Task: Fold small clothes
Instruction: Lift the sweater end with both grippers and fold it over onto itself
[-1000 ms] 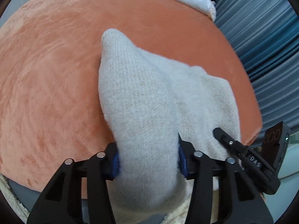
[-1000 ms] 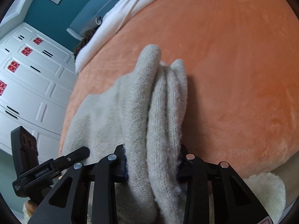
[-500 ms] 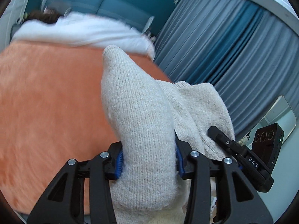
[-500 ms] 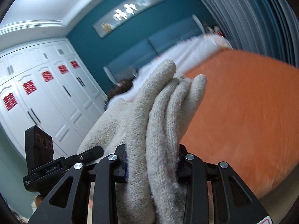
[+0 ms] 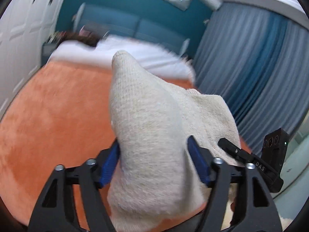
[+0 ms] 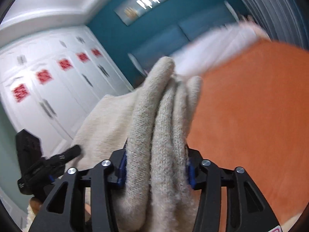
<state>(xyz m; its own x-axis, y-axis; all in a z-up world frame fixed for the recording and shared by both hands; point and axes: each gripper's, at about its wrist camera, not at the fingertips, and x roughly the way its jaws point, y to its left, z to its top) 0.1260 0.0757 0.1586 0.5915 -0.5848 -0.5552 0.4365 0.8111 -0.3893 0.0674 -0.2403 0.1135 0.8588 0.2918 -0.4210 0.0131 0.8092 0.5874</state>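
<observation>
Hanging above the orange blanket, the beige knit garment is carried at two bunched edges. The left gripper has just been widening, the knit still between its blue pads, which seem to touch it. The right gripper, likewise widening, is seen pressing the gathered folds.

1. The left gripper was a black plastic frame with triangular cut-outs, silver screw heads and blue ribbed pads.
2. The right gripper matched it: black fingers, silver screws, blue pads.
3. White "DAS" lettering marked the right gripper's body in the left wrist view.
</observation>
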